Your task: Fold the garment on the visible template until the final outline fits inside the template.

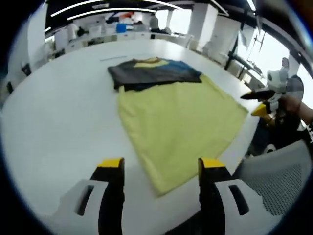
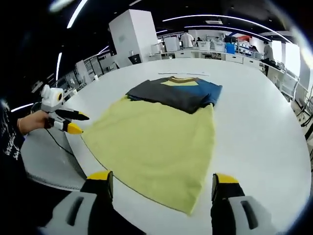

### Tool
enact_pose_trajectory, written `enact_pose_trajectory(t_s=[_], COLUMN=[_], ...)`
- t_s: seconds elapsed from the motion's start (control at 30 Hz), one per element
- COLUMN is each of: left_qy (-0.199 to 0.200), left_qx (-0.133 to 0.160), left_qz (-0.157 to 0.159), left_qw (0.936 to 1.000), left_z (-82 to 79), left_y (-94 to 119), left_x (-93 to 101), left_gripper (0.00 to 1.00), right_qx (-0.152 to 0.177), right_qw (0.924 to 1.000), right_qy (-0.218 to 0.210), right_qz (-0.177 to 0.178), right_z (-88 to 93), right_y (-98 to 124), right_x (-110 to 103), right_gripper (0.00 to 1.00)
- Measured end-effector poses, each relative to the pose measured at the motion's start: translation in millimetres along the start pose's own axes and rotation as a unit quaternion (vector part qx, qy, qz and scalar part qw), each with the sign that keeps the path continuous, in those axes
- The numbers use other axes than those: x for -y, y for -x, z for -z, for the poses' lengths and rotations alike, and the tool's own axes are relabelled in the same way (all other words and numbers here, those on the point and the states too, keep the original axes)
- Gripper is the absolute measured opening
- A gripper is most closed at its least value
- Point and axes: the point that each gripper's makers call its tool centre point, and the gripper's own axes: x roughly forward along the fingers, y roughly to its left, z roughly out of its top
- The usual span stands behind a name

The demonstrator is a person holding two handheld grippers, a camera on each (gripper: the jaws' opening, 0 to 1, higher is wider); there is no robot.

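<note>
The left gripper (image 1: 160,169) hovered with its jaws released and empty above the near hem of the garment (image 1: 178,115), which lay spread on the white table (image 1: 63,107); the right gripper (image 2: 165,183) was also released and empty. To fold well, each gripper should probably take one hem corner and carry both evenly toward the dark folded part (image 2: 173,94); I counted one garment and two grippers, and I could not make out any template outline.

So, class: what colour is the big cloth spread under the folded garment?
Pale yellow cloth, best in the right gripper view.
</note>
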Motion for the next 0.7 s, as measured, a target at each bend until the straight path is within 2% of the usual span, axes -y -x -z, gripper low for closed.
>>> enact_pose_trajectory(t_s=[0.07, 0.17, 0.33, 0.53, 0.7], left_qy=[-0.003, -0.007, 0.001, 0.018, 0.018], left_qx=[-0.011, -0.018, -0.029, -0.041, -0.040], left_qz=[-0.006, -0.009, -0.008, -0.016, -0.014], left_qw=[0.9999, 0.9998, 0.9996, 0.9989, 0.9989], left_z=[5.1, 10.1, 18.1, 24.7, 24.3], left_y=[0.9, 1.0, -1.1, -0.7, 0.1], left_x=[-2.4, -3.2, -2.3, -4.6, -4.3], left_gripper=[0.53, 0.49, 0.43, 0.39, 0.32], right_qx=[-0.005, -0.010, -0.015, -0.042, -0.053], right_qw=[1.0000, 0.9998, 0.9985, 0.9966, 0.9957], right_qy=[-0.003, -0.004, -0.026, 0.004, 0.013], right_qz=[0.005, 0.017, 0.046, 0.071, 0.074], right_z=[3.7, 8.7, 17.3, 28.6, 33.7], right_y=[0.6, 1.6, 4.3, 6.4, 4.3], right_x=[2.5, 8.6, 22.9, 31.7, 29.3], right_gripper=[0.71, 0.68, 0.52, 0.36, 0.30])
